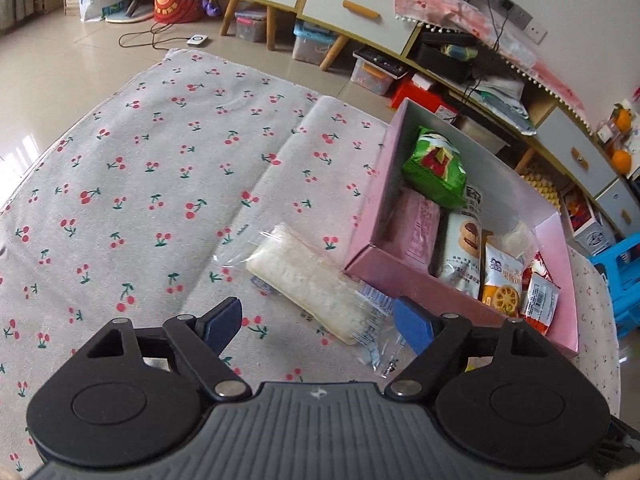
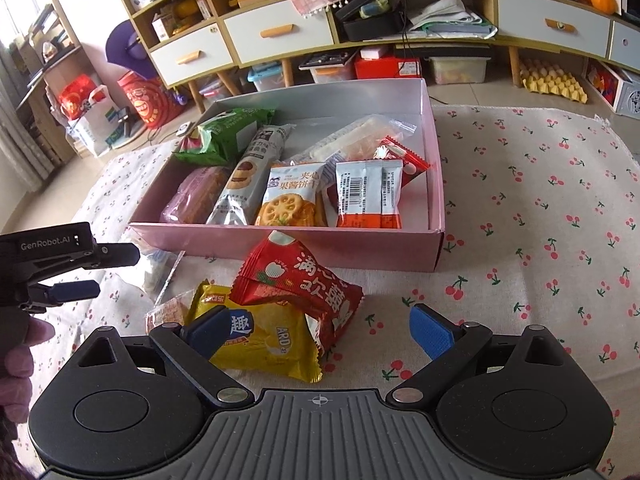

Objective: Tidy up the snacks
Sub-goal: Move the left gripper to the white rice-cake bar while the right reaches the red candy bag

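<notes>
A white rice-cracker packet (image 1: 308,280) in clear wrap lies on the cherry-print cloth (image 1: 140,184), just left of the pink box (image 1: 384,184). My left gripper (image 1: 318,322) hangs over its near end, open, with neither pad pressing on it. The right wrist view shows the left gripper (image 2: 94,272) at the left edge, above the clear packet (image 2: 160,268). My right gripper (image 2: 320,328) is open over a red packet (image 2: 300,280) that lies on a yellow packet (image 2: 264,340); its left fingertip overlaps the yellow one. The pink box (image 2: 280,244) holds several snack packets.
Behind the box runs a low cabinet (image 2: 280,32) with white drawers, and storage bins (image 2: 264,76) stand under it on the tiled floor. A blue stool (image 1: 624,280) stands at the right. A gloved hand (image 2: 16,352) shows at the left edge. Bare cloth (image 2: 540,200) lies right of the box.
</notes>
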`<control>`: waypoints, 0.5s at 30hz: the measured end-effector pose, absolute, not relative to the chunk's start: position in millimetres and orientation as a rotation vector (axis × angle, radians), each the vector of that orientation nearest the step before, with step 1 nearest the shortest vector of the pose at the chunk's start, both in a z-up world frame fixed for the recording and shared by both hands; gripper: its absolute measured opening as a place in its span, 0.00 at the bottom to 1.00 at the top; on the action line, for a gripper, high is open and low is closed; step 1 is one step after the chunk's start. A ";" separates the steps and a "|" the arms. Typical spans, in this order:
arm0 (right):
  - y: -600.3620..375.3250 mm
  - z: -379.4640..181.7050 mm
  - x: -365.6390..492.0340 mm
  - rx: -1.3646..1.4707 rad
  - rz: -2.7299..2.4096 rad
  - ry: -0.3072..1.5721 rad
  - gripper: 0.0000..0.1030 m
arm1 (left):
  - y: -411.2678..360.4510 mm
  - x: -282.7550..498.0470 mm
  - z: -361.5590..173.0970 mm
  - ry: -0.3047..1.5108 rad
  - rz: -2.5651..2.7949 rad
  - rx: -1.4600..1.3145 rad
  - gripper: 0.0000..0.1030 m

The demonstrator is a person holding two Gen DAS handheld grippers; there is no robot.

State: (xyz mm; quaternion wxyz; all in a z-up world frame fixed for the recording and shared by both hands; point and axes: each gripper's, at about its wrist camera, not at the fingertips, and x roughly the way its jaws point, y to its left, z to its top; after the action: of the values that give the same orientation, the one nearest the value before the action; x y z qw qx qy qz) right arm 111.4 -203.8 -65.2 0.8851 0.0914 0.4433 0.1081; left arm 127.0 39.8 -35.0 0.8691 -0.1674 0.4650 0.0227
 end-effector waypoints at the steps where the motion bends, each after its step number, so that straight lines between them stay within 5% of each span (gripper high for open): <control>1: -203.8 -65.9 112.8 0.196 0.221 0.925 0.94 | 34.2 129.1 -37.2 0.977 0.045 -0.331 0.80; 15: -207.2 -72.6 117.0 0.185 0.197 0.942 0.94 | 23.7 136.1 -50.8 0.992 0.137 -0.215 0.86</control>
State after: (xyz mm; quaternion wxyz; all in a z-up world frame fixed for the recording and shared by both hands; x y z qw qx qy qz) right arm 117.0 -207.2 -72.6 0.8824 0.0889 0.4523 0.0945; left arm 136.1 23.7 -50.8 0.8717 -0.1027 0.4747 0.0655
